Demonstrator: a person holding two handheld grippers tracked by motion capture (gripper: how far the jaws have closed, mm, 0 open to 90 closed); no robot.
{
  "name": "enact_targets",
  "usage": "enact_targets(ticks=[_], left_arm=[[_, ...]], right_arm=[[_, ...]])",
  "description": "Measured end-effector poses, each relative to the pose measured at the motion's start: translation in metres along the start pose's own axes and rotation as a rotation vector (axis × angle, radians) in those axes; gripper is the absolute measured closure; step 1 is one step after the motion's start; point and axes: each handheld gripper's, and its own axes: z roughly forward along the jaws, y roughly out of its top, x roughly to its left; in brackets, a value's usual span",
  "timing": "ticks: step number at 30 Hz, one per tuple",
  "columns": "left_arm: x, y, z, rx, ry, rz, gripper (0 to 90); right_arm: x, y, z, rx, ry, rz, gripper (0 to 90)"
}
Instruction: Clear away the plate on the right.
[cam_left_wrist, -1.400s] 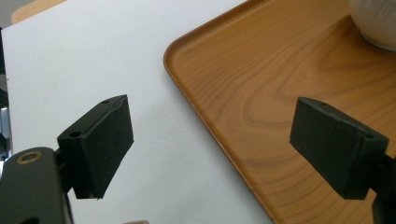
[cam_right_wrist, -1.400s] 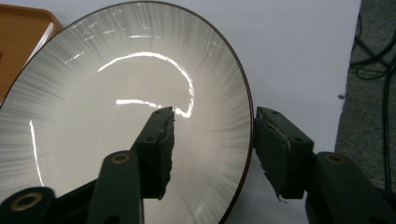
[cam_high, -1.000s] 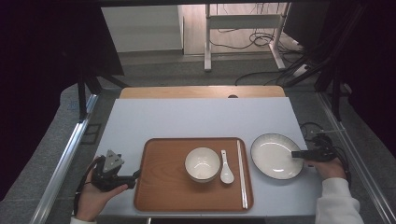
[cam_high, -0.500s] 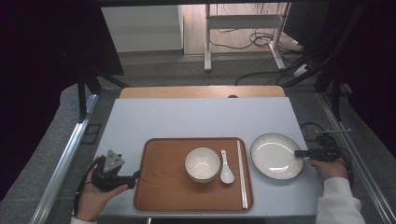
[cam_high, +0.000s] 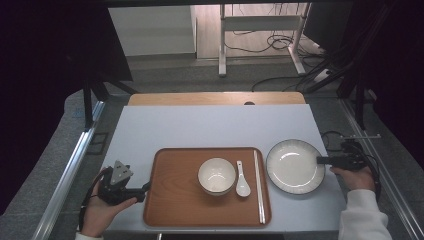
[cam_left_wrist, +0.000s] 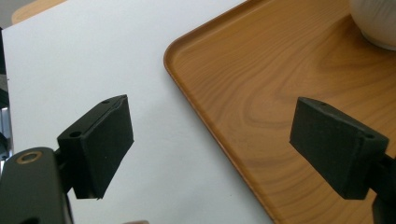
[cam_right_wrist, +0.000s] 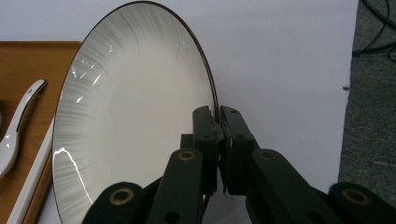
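Pinching the plate's (cam_right_wrist: 135, 121) near rim, the right gripper (cam_right_wrist: 219, 122) had just closed its jaws on it; the plate lay on the white table (cam_high: 210, 127) just beside the wooden tray (cam_high: 175, 200). Farther left, the left gripper (cam_left_wrist: 210, 140) hung spread over the tray's edge.

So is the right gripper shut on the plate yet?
Yes. The right gripper has just been closing; its jaws pinch the plate rim.

My left gripper (cam_left_wrist: 210, 144) stood with jaws wide apart, nothing between the pads. The wooden tray (cam_left_wrist: 280, 93) had its rounded corner ahead, between the jaws; its rim ran under my right jaw. A white bowl (cam_left_wrist: 378, 21) sat beyond it. The white table (cam_left_wrist: 84, 56) lay under my left jaw.
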Motion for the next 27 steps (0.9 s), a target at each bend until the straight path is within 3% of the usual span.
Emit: enact_targets(ticks=[11, 17, 27], left_arm=[[0.001, 0.0, -0.001, -0.007, 0.002, -0.007, 13.0], [0.001, 0.0, 0.0, -0.007, 0.001, -0.009, 13.0], [0.001, 0.001, -0.001, -0.01, 0.001, -0.01, 13.0]], right_arm=[[0.021, 0.007, -0.01, -0.034, -0.045, -0.097, 86.8], [0.036, 0.011, -0.022, -0.05, -0.066, -0.183, 86.4], [0.048, 0.014, -0.038, -0.112, 0.006, -0.224, 86.3]])
